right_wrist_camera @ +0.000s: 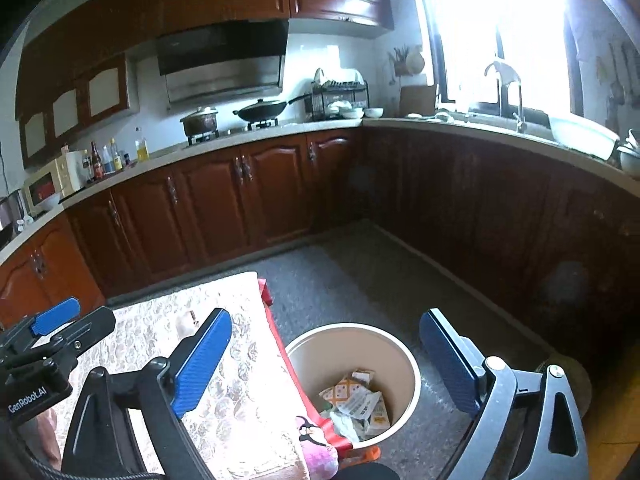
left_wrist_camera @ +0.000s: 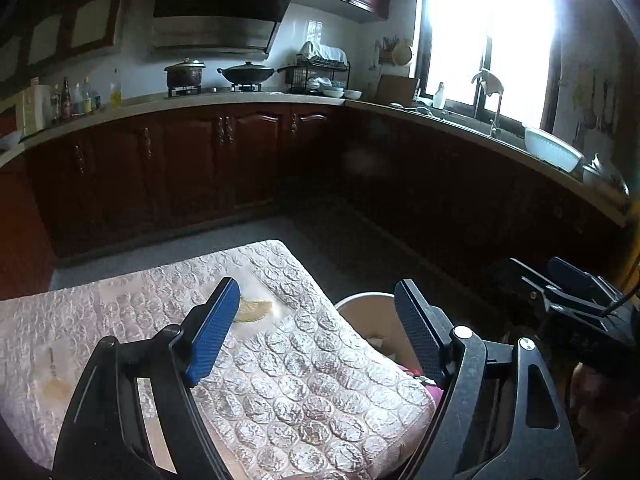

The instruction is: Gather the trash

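A dim kitchen with dark red wooden cabinets (right_wrist_camera: pixel 208 200) wraps around a grey speckled floor (right_wrist_camera: pixel 340 280), and the window (left_wrist_camera: pixel 492 32) over the sink is blown out to white, so nothing beyond the glass can be read. In the foreground stands a table under a lace-patterned cover (left_wrist_camera: pixel 312 380); its near edge is cut off by the frame in both views. From the left wrist view the trash bin (left_wrist_camera: pixel 362 312) shows only as a cream rim and a slice of inner wall, the rest hidden behind the table corner and the gripper's right-hand finger, whereas the right wrist view looks straight down into the trash bin (right_wrist_camera: pixel 312 356) on the floor just beside the table and shows crumpled paper packaging (right_wrist_camera: pixel 358 400) lying at its bottom. A yellowish scrap (left_wrist_camera: pixel 256 309) lies on the table cover, partly hidden behind a blue finger; what it is cannot be made out, and the right view does not show it clearly. The left gripper (left_wrist_camera: pixel 316 332) hangs over the table corner with its jaws spread wide and nothing between them. The right gripper (right_wrist_camera: pixel 324 364) hovers above the bin, jaws likewise spread and empty. A pink and red cloth (right_wrist_camera: pixel 320 444) hangs at the table's edge, touching the bin's rim.
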The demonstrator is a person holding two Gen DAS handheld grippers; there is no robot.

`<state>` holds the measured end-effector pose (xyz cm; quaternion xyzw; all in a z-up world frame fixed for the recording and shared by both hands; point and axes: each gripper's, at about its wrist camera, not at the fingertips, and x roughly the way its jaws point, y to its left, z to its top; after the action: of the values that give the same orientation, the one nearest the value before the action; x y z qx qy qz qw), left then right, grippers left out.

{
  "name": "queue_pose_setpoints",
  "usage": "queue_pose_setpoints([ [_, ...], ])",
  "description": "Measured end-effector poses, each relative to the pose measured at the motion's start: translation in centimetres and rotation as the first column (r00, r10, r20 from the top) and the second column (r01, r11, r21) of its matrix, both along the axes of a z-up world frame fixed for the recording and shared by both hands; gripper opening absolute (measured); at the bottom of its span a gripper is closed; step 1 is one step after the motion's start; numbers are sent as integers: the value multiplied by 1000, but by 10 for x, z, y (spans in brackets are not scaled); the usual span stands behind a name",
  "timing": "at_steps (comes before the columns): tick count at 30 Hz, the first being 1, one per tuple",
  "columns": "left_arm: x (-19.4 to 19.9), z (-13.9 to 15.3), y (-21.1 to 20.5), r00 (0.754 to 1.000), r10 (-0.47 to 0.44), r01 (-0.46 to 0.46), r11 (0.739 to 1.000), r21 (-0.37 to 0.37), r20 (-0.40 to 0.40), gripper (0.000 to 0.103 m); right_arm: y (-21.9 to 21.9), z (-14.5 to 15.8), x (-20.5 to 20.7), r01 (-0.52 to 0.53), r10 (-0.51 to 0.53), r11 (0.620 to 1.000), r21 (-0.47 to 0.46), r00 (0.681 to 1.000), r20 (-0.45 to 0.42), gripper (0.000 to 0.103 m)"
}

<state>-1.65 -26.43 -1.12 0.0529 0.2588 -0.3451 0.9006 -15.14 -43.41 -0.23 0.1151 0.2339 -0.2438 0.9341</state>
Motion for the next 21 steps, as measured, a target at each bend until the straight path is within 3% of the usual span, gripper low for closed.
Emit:
queue_pose_setpoints([
  [21,-12,5,-5,998,21,-22,999,25,56,80,4,7,-11,-21,21,1000,-14,999,36,94],
])
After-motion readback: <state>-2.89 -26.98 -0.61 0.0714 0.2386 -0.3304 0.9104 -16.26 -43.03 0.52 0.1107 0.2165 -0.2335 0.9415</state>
